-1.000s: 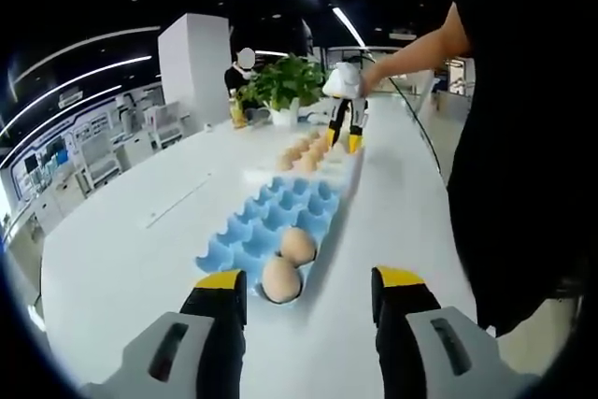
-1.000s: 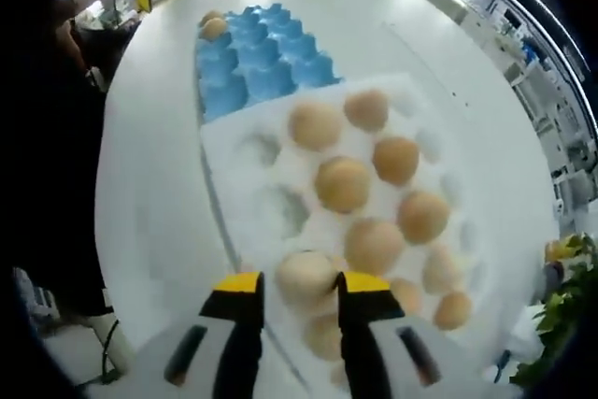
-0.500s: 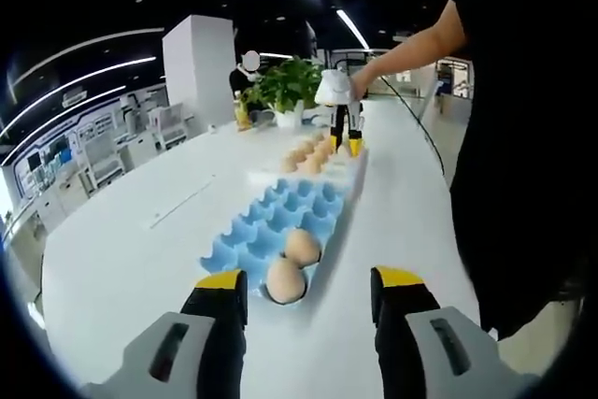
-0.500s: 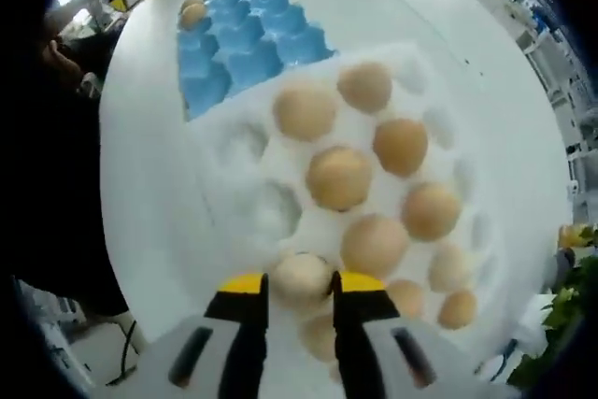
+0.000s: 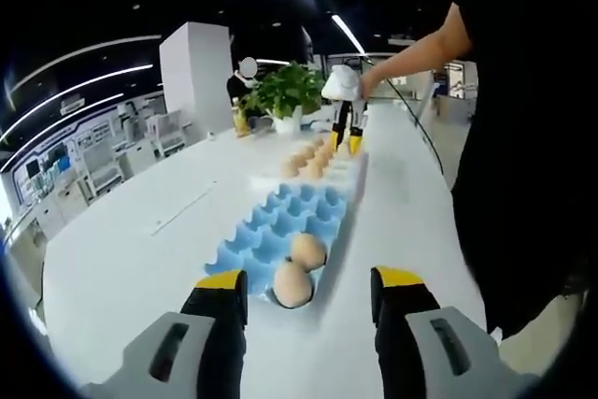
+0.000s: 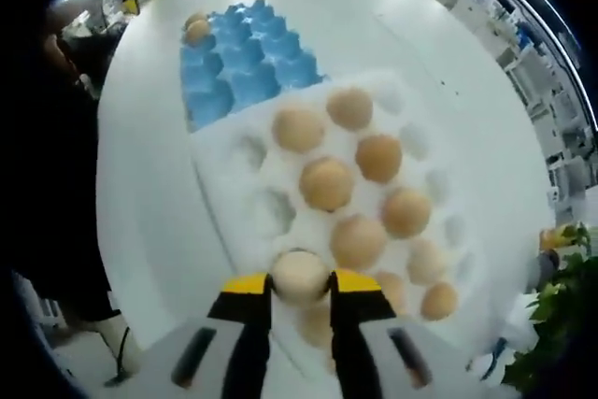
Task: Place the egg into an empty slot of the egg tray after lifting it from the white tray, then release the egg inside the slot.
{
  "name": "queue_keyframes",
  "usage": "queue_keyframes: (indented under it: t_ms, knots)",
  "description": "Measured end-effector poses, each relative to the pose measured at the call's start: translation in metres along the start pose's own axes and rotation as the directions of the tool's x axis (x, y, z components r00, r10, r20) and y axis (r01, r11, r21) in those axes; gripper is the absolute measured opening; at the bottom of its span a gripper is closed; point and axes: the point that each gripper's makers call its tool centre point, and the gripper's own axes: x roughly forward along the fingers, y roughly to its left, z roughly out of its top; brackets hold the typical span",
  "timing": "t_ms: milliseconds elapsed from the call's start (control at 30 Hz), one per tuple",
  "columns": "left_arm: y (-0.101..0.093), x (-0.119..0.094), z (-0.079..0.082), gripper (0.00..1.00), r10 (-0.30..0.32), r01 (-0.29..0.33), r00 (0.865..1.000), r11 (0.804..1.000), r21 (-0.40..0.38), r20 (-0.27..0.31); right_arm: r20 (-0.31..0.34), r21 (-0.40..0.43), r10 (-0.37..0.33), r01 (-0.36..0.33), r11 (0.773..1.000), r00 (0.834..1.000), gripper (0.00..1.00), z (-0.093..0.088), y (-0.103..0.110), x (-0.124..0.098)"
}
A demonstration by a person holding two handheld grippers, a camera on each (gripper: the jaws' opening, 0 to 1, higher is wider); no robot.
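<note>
My right gripper (image 6: 300, 283) is shut on a pale egg (image 6: 299, 274), held just above the near edge of the white tray (image 6: 217, 201). Several brown eggs (image 6: 326, 182) sit in that tray's slots. Beyond it lies the blue egg tray (image 6: 245, 70) with two eggs (image 6: 195, 27) at its far end. In the left gripper view, my left gripper (image 5: 310, 279) is open over the table, at the near end of the blue egg tray (image 5: 291, 215). Two eggs (image 5: 293, 285) lie in its nearest slots. The right gripper (image 5: 344, 134) hangs over the white tray (image 5: 322, 158) far off.
A person in black (image 5: 523, 137) stands along the table's right edge, arm stretched out to the right gripper. A potted plant (image 5: 285, 86) and a yellow bottle (image 5: 239, 114) stand at the table's far end. Bare white tabletop (image 5: 131, 249) spreads left of the trays.
The right gripper's jaws have drawn in on the pale egg and pulled back a little, so the white tray looks smaller. The left gripper has barely moved.
</note>
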Motion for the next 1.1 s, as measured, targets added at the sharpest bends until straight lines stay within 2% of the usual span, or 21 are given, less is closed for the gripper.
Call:
queue_keyframes:
  t_ms: [267, 367, 733, 900, 1100]
  knots:
    - [-0.002, 0.002, 0.003, 0.54, 0.021, -0.021, 1.0, 1.0, -0.017, -0.017, 0.032, -0.051, -0.002, 0.004, 0.999, 0.999, 0.23, 0.004, 0.0, -0.009]
    - [-0.004, 0.003, 0.007, 0.54, 0.027, -0.028, 1.0, 0.999, -0.027, -0.008, 0.03, -0.05, 0.011, -0.009, 0.999, 1.0, 0.23, 0.003, 0.004, -0.007]
    - [-0.005, 0.008, 0.004, 0.54, 0.019, -0.02, 1.0, 1.0, -0.021, -0.015, 0.013, -0.074, -0.002, 0.003, 0.997, 1.0, 0.23, -0.003, 0.012, -0.007]
    - [-0.004, 0.006, 0.002, 0.54, 0.021, -0.021, 1.0, 1.0, -0.022, -0.018, 0.021, -0.072, 0.006, -0.004, 0.997, 1.0, 0.23, 0.002, 0.015, -0.01]
    - [-0.003, 0.005, -0.002, 0.55, 0.021, -0.022, 1.0, 0.999, -0.031, -0.023, 0.04, -0.098, 0.017, -0.013, 0.995, 0.999, 0.23, 0.016, 0.021, -0.01]
